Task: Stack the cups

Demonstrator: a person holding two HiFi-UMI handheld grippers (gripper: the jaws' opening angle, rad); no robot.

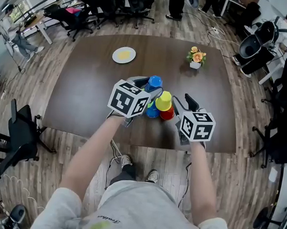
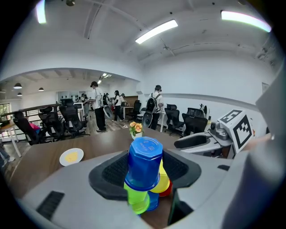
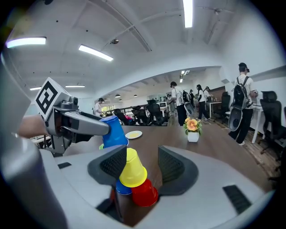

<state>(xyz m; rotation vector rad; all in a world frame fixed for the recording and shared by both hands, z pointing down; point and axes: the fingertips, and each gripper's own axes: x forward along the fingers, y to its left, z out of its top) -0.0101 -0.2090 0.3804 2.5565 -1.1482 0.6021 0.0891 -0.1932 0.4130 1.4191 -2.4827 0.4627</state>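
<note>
One to watch: upper blue cup [image 1: 155, 82], clamped in left tool [image 2: 145, 170], above green cup [image 2: 136, 199] and lower blue cup [image 3: 121, 188] near front edge of desk [image 1: 88, 85]; contact unclear. Could land off-centre and slide off those two bases, or bump yellow cup [image 3: 132, 167] just beside and topple it off red cup [image 3: 144, 193]. Points mouth down, base up; long axis near vertical, slightly tilted. Right tool [image 3: 142, 167] spread wide, grasping nothing, close by yellow cup.
</note>
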